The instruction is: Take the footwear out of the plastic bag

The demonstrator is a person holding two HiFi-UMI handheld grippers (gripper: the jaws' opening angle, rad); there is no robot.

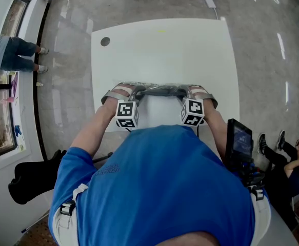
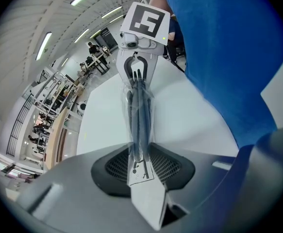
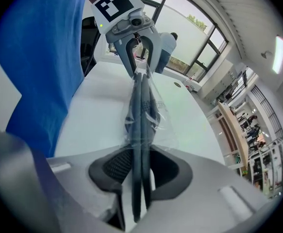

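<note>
Holding bagged footwear [image 3: 142, 108] taut
Left gripper [image 2: 140, 165] clamps the plastic bag [image 2: 139, 130], right gripper [image 3: 139, 178] clamps the footwear, so pulling should separate them.

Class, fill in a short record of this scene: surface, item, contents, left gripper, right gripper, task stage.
surface: white table
item: clear bag, stretched between the two grippers
contents: dark footwear, inside the bag
left gripper: fingers shut on the bag's labelled end
right gripper: fingers shut on the bag's other end, footwear between them
task stage: footwear not yet out
</note>
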